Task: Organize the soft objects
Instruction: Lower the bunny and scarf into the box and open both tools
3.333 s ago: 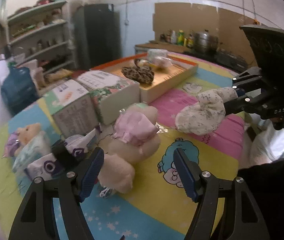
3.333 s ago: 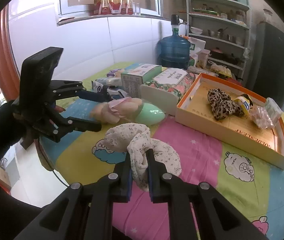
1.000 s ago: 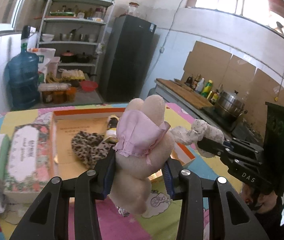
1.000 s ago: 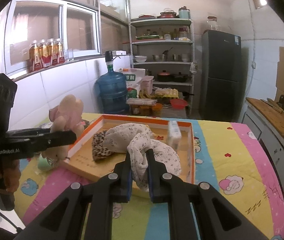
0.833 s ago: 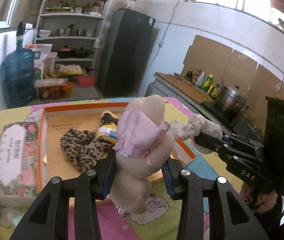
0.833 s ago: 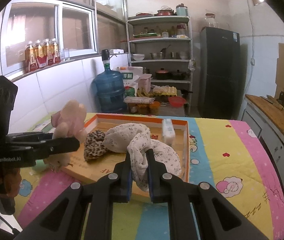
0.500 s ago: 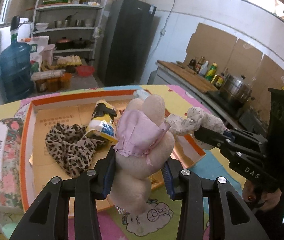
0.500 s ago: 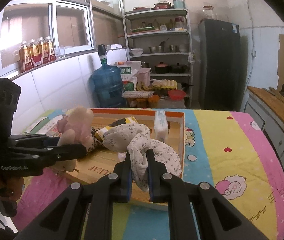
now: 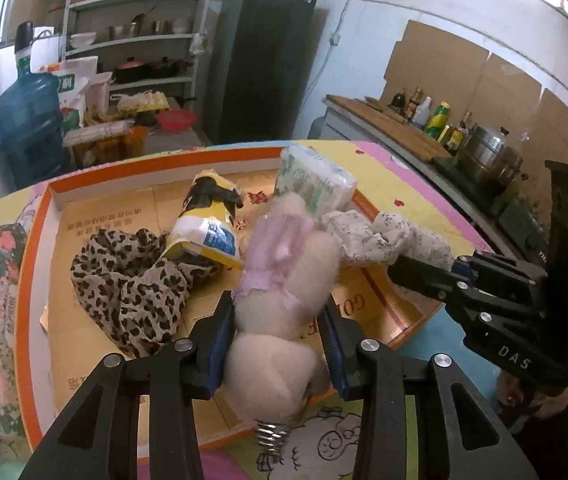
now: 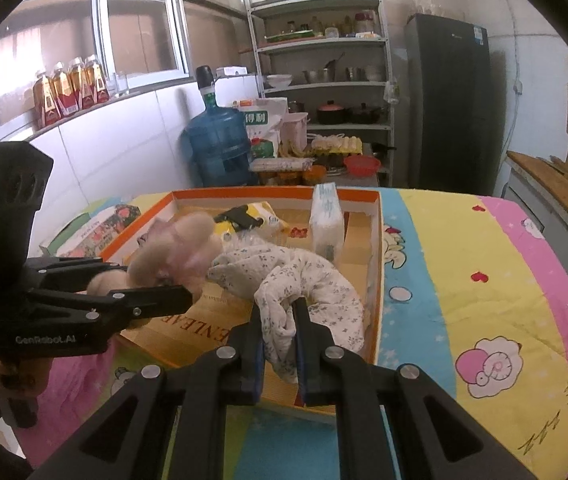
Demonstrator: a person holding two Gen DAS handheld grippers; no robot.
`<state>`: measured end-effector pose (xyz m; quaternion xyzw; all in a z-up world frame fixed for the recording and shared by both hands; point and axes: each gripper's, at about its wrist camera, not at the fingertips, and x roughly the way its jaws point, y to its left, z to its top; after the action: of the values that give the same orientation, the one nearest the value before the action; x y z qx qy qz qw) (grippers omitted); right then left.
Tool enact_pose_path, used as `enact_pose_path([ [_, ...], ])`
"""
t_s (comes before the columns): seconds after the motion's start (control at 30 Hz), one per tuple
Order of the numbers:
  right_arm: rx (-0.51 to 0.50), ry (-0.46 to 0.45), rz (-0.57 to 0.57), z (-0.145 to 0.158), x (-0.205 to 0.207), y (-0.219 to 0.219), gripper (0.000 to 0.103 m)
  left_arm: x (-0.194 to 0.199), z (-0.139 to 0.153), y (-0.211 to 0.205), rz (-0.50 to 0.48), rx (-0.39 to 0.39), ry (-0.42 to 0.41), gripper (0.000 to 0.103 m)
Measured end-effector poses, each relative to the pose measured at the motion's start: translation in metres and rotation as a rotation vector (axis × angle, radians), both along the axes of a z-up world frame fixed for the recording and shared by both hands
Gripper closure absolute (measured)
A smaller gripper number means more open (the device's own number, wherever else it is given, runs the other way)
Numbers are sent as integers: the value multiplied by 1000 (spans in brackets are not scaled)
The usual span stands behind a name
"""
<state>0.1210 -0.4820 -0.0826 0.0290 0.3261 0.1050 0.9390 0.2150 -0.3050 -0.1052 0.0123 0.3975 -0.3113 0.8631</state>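
pink plush toy (image 9: 284, 280) clenched in your left claw (image 9: 278, 332), floral cloth (image 10: 304, 280) in your right claw (image 10: 280, 344), both over the orange tray (image 9: 28, 264).

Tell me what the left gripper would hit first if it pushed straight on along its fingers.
Probably the tissue pack standing in the orange-rimmed box. The left gripper already holds the plush toy, aimed roughly there; the yellow packet lies just left. Depth is uncertain.

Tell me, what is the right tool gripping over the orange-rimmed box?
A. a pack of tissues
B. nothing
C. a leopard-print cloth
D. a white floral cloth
D: the right tool is shut on the white floral cloth, held above the orange-rimmed box.
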Motion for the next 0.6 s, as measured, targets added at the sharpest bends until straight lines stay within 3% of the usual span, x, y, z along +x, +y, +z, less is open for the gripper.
enact_pose_path([
  [0.27, -26, 19, -1, -6, 6, 6, 89, 8, -9, 3, 15, -14, 21, 61],
  [0.37, -29, 10, 1, -5, 6, 7, 77, 11, -11, 6, 18, -33, 39, 59],
  [0.47, -27, 4, 6, -4, 5, 6, 58, 12, -11, 9, 21, -46, 43, 48],
  [0.6, -27, -3, 11, -3, 3, 7, 55, 7, -6, 13, 24, -49, 13, 37],
])
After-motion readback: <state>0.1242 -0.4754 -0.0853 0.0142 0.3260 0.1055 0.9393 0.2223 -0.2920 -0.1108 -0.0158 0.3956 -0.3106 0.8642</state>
